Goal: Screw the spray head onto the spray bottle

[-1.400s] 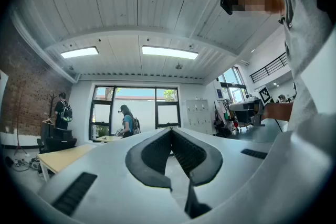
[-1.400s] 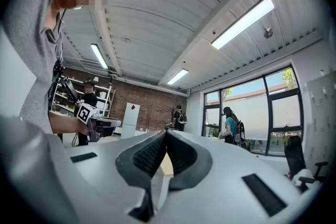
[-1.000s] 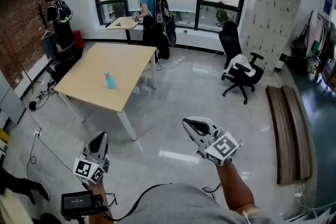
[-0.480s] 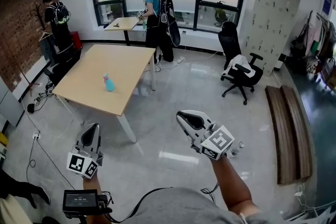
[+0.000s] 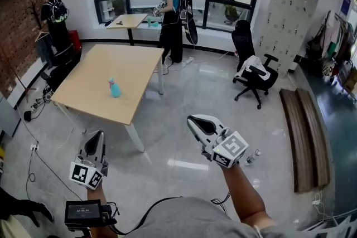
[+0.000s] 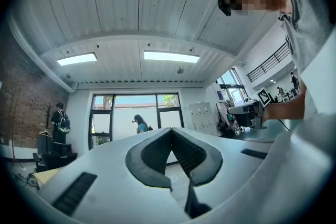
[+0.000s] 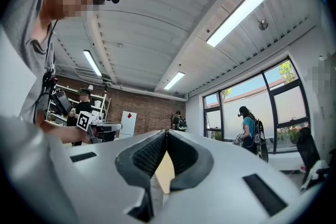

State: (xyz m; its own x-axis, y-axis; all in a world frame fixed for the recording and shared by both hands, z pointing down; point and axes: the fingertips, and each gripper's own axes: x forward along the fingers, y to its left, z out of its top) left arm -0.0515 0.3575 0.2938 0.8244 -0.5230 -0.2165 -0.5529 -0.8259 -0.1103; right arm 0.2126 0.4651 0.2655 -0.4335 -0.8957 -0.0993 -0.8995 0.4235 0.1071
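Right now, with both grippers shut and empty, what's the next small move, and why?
Probably step toward the wooden table: the teal spray bottle stands on it, well beyond the left gripper and right gripper, so nothing can be grasped from here.

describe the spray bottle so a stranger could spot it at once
Find the big pale wooden table left of centre in the head view. The small turquoise plastic spray bottle stands upright near its middle. It is the only thing on that tabletop.
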